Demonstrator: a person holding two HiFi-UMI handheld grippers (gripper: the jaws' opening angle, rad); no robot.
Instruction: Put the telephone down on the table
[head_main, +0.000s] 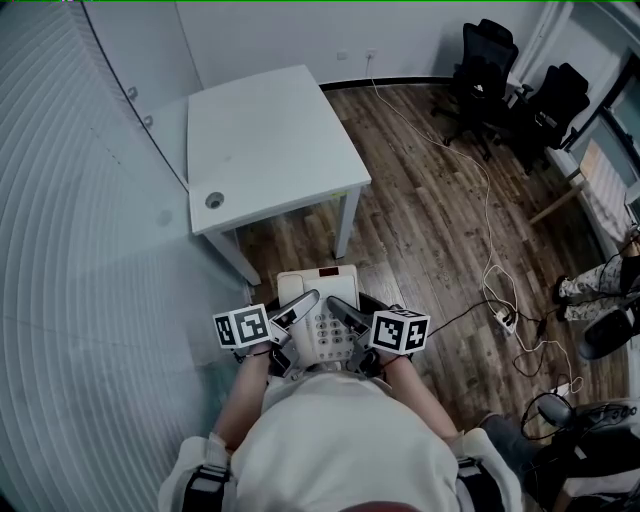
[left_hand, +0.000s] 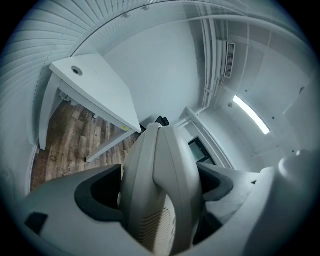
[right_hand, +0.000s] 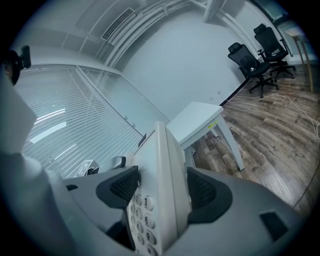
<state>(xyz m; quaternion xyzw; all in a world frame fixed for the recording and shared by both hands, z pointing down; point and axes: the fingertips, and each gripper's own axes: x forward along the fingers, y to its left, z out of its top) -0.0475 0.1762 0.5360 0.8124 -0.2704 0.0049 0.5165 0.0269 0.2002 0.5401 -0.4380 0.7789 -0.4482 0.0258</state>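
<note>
So the person had the off-white push-button desk telephone (head_main: 322, 318) up in the air, close in front of their body and carried between both tools. The left gripper (head_main: 299, 305) had its jaws clamped on the phone's left side. In the left gripper view the dark pads pressed against the rounded handset and the casing with the little speaker grille. The right gripper (head_main: 341, 309) was doing the same on the other side, jaws squeezed onto the edge of the body right beside the number keys, with the 3 key readable in the right gripper view. The phone wasn't down anywhere. It hung over the brown wood-plank floor (head_main: 430, 225), just short of the near corner of the white square worktop (head_main: 270, 135) and not touching it. The worktop had a round cable hole (head_main: 214, 199) near its front left corner. Off to the right, well away from the phone, a white cable (head_main: 478, 175) ran across the floor to a power strip (head_main: 505, 318), and a couple of black office chairs (head_main: 488, 70) were parked against the far wall.
</note>
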